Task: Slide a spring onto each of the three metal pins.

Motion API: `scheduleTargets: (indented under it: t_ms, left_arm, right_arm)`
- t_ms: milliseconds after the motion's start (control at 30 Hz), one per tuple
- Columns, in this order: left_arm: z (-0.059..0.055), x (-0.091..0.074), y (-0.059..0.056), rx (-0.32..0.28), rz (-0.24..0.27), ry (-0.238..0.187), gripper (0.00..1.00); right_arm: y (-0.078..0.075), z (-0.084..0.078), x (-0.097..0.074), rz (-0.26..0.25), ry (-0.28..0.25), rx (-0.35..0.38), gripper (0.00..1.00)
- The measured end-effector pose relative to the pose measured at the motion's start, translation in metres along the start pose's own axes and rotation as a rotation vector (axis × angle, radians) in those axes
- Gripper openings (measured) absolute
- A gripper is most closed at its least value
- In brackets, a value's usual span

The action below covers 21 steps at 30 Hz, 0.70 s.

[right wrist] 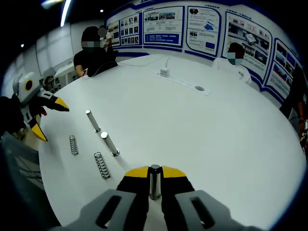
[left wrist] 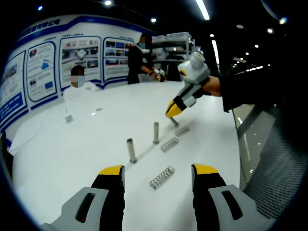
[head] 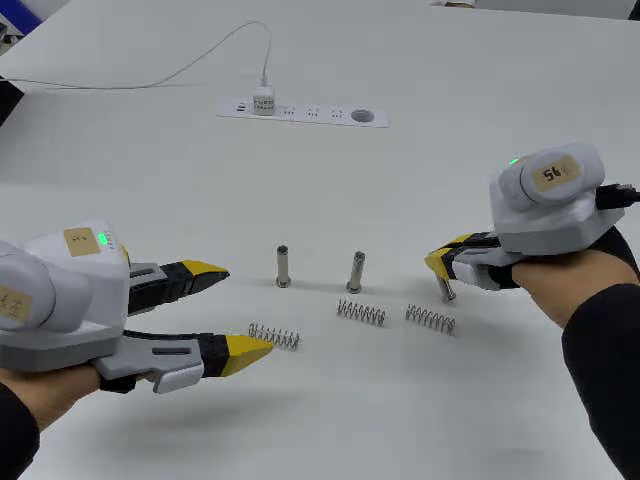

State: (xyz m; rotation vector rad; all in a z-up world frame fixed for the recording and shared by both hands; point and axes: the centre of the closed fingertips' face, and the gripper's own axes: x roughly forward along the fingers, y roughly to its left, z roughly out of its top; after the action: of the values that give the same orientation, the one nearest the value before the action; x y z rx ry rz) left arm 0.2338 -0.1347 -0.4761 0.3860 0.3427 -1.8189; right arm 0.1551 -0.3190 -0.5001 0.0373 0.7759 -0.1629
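Two metal pins [head: 283,266] [head: 355,272] stand upright on the white table [head: 420,190]. My right gripper [head: 440,264] is shut on the third pin [head: 446,290], which stands tilted at the right end of the row; in the right gripper view this pin [right wrist: 154,182] rises between the closed yellow tips of the right gripper [right wrist: 154,172]. In front of the pins lie three springs [head: 274,336] [head: 361,313] [head: 430,319]. My left gripper [head: 228,310] is open, just left of the nearest spring [left wrist: 161,177], which lies ahead of the spread jaws of the left gripper [left wrist: 158,171].
At the back of the table a white power strip [head: 300,112] lies with a plug and a cable running off to the left. People sit and stand [right wrist: 91,53] at the table's far side, and poster boards [left wrist: 82,60] line the wall.
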Motion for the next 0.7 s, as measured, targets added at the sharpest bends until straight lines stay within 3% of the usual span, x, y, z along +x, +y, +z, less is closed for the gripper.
scheduleTargets:
  t_ms: [700]
  left_arm:
    - [0.002, 0.001, -0.002, 0.004, -0.003, 0.000, 0.57]
  right_arm:
    - [0.000, 0.000, -0.012, -0.009, -0.027, 0.013, 0.09]
